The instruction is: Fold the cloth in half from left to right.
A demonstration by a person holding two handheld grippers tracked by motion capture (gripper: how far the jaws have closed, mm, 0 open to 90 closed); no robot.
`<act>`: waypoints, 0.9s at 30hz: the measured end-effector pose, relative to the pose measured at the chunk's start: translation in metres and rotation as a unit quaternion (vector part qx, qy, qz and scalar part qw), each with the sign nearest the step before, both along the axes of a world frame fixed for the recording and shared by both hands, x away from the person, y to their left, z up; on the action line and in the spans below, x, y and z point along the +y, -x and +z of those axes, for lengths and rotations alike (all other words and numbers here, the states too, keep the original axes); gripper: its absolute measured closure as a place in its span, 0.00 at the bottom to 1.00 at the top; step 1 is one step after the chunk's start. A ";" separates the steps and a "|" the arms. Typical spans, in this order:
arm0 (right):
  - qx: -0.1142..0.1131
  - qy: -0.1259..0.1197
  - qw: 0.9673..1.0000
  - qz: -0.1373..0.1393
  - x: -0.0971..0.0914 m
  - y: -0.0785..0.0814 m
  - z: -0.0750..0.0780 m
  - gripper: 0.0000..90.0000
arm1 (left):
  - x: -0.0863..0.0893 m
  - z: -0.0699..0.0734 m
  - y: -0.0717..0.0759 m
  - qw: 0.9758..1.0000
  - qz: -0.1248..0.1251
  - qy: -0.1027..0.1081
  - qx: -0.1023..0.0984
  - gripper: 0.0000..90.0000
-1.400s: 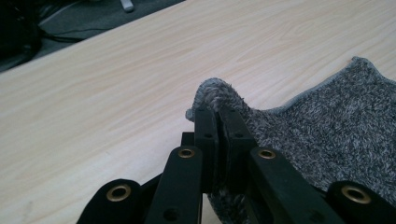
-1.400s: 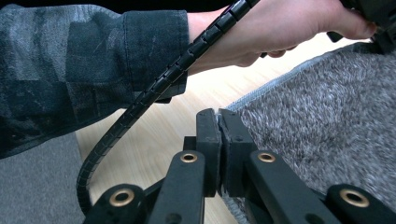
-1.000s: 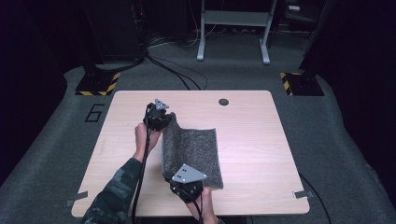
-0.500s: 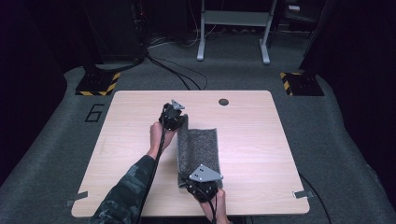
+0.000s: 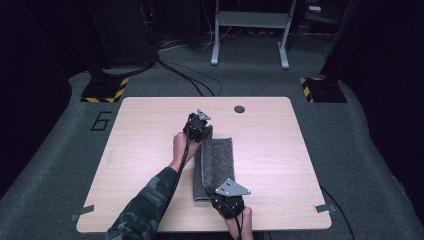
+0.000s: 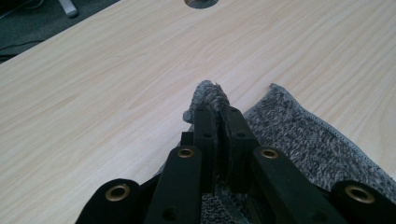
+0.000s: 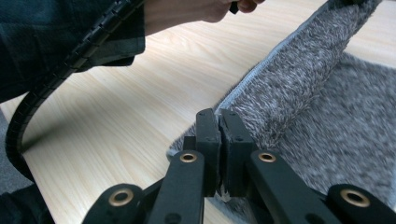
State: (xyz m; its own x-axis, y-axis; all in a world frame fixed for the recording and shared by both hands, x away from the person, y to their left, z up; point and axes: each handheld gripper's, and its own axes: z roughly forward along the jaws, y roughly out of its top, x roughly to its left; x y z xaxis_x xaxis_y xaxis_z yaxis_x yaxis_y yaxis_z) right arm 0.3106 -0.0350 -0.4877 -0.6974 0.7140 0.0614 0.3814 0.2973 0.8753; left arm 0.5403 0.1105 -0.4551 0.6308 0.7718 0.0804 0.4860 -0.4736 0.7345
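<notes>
Here the grey cloth (image 5: 216, 165) runs lengthwise away from the person, both grippers (image 5: 198, 126) (image 5: 226, 200) clenched on its corners.

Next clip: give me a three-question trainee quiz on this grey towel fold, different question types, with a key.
1. True or false: the left tongs are shut on a corner of the grey towel.
2. What do the right tongs pinch? A) towel edge B) cable C) nothing
3. Fill in: the dark round hole in the wooden table lies beyond the towel's ____ end.

Key: 1 true; 2 A; 3 far.
</notes>
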 end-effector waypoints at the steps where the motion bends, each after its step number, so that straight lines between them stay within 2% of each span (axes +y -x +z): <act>1: 0.000 0.000 1.000 -0.001 -0.001 0.000 -0.001 0.97 | -0.002 -0.001 0.000 1.000 -0.002 -0.002 0.002 0.95; 7: 0.008 0.006 1.000 -0.015 -0.010 0.001 -0.008 0.97 | -0.013 -0.008 -0.002 1.000 -0.004 -0.003 0.004 0.94; 17: 0.015 0.005 0.999 -0.029 -0.024 0.000 -0.010 0.97 | -0.025 -0.019 -0.006 1.000 -0.010 -0.010 0.023 0.94; 27: 0.021 0.009 0.999 -0.044 -0.034 0.003 -0.015 0.97 | -0.034 -0.025 -0.008 1.000 -0.011 -0.007 0.022 0.93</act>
